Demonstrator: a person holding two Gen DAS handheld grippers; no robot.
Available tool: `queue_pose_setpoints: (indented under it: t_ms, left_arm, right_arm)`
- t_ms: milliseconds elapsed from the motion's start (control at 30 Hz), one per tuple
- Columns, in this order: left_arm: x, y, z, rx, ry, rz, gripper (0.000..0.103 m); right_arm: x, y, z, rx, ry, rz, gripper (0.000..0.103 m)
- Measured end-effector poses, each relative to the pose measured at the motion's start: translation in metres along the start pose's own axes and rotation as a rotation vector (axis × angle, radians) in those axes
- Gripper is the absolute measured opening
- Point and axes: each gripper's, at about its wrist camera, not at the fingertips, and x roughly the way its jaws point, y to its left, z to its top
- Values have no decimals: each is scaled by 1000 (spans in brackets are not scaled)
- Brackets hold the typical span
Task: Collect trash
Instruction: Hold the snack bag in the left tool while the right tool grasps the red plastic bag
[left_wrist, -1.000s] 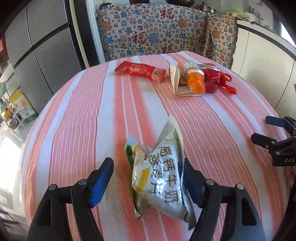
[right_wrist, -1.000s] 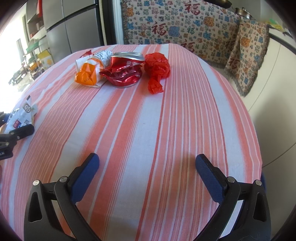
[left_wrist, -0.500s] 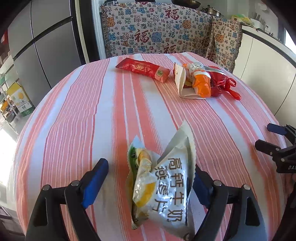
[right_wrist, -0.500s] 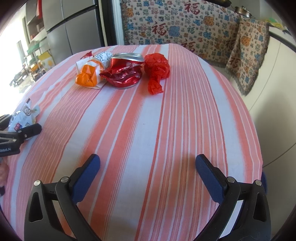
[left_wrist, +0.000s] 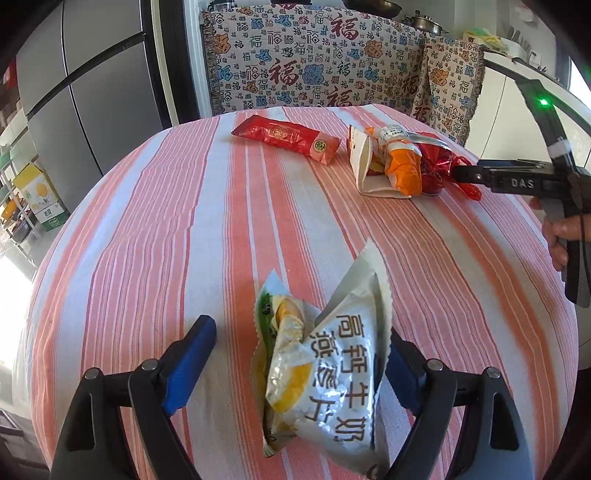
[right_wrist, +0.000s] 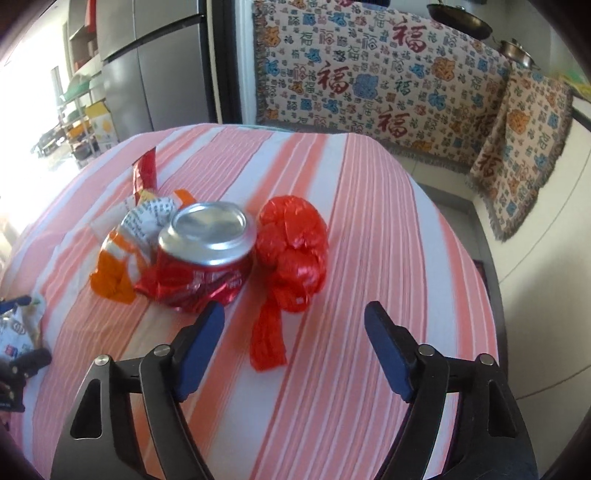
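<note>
My left gripper (left_wrist: 295, 354) gapes wide around the crumpled white foil snack bag (left_wrist: 332, 384); my right gripper (right_wrist: 295, 328) spreads wide before the knotted red plastic bag (right_wrist: 291, 251) mid-table.

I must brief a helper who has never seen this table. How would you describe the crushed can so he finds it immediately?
On the striped round table, look at the trash cluster. The crushed can sits between an orange wrapper and a red plastic bag; only it has a silver metal top.
</note>
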Motion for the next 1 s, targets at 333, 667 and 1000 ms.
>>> queue_pose_setpoints:
  t_ms: [333,667,1000]
  left_arm:
    - [0,0,0,-1,-1,-1,87]
    - [0,0,0,-1,-1,1,88]
    - [-15,11,-10,-3,-3,-117,87]
  right_arm:
    - [-17,-13,-21,89,10,31,34]
    - [-83,46,-116,46,51,64,36]
    - [-105,45,-115,8,80,101,78]
